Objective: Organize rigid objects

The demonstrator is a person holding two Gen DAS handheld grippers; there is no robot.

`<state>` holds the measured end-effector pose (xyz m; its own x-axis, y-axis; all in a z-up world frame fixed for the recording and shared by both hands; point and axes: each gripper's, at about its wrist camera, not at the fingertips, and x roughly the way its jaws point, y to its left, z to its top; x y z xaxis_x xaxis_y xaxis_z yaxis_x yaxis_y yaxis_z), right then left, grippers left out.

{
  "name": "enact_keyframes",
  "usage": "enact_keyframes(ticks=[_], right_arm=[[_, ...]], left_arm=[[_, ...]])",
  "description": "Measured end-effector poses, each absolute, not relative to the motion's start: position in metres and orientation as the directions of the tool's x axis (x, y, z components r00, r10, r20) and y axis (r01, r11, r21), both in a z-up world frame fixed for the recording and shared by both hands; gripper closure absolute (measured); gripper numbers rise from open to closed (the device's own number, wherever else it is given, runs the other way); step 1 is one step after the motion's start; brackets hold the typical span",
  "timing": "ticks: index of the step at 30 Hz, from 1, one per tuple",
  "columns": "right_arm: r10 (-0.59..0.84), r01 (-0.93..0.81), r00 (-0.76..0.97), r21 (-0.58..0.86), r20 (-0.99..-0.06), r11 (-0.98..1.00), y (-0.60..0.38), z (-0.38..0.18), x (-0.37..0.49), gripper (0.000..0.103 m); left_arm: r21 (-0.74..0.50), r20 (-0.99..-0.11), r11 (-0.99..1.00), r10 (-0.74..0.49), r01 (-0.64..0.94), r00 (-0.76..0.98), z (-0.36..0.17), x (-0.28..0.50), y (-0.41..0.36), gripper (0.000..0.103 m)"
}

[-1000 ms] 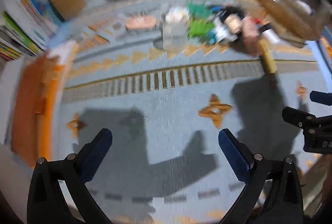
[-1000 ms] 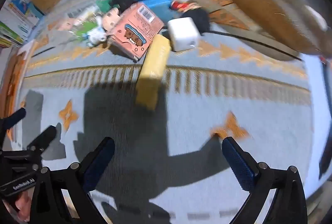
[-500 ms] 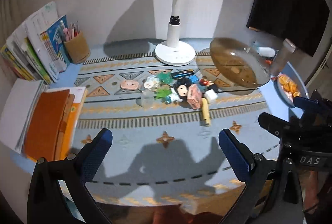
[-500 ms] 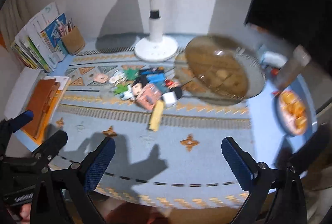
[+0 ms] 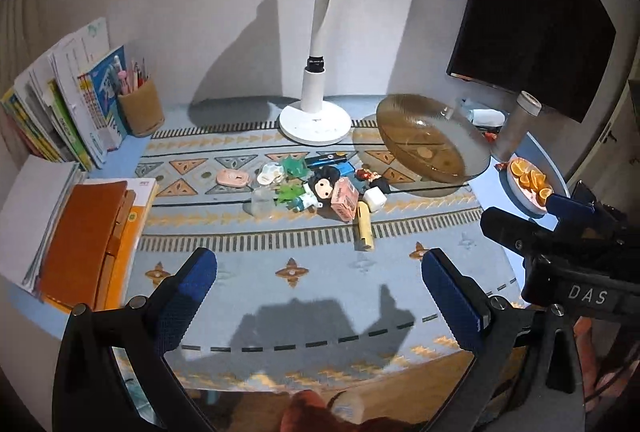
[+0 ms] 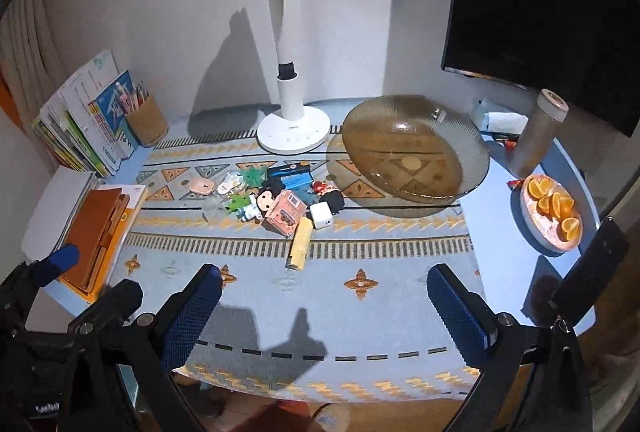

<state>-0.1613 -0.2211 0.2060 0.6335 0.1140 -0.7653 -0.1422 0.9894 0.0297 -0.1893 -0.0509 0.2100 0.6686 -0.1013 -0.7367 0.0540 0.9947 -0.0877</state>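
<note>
Left gripper (image 5: 318,282): we see its black arms spread wide, blue cross-hatched pads (image 5: 450,298) holding nothing, above the near edge of the table.
Right gripper (image 6: 324,300): ours likewise stands wide apart and empty, with the same textured blue pads (image 6: 192,314).
Table mat (image 6: 400,264): we read it as flat woven cloth, pale blue with orange triangles and a striped band.
Clutter pile (image 6: 276,197): we find small hard items bunched mid-mat, just left of the bowl.
Yellow stick (image 6: 300,242): a smooth, long box shape at the pile's near edge; its long axis runs toward us, tilted slightly.
Pink box (image 6: 284,218): printed cardboard, touching the stick's far end.
White cube (image 6: 321,216): glossy plastic, beside the box.
Glass bowl (image 6: 414,147): amber, ribbed, round, tipped up.
</note>
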Motion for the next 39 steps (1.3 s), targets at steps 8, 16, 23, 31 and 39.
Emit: enact_keyframes(ticks=[8, 16, 23, 31, 39], right_arm=[[0.088, -0.155, 0.636, -0.015, -0.767, 0.988, -0.225, 0.204, -0.168, 0.001], [0.1, -0.158, 0.621, 0.001, -0.778, 0.987, -0.234, 0.201, -0.168, 0.001], [0.116, -0.185, 0.594, 0.005, -0.796, 0.983, -0.229, 0.193, -0.164, 0.001], [0.102, -0.22, 0.569, -0.032, -0.816, 0.975, -0.203, 0.182, -0.143, 0.001], [0.085, -0.222, 0.533, -0.042, -0.842, 0.974, -0.174, 0.173, -0.105, 0.001]], left_arm=[[-0.11, -0.746, 0.992, -0.124, 0.062, 0.655, 0.209, -0.189, -0.053, 0.001], [-0.114, -0.757, 0.99, -0.137, 0.077, 0.639, 0.207, -0.192, -0.062, 0.001], [-0.105, -0.767, 0.993, -0.121, 0.062, 0.63, 0.206, -0.191, -0.06, 0.001], [-0.116, -0.782, 0.993, -0.1, 0.015, 0.616, 0.193, -0.164, -0.031, 0.001], [-0.119, -0.803, 0.993, -0.098, 0.003, 0.587, 0.183, -0.121, 0.0, 0.001]])
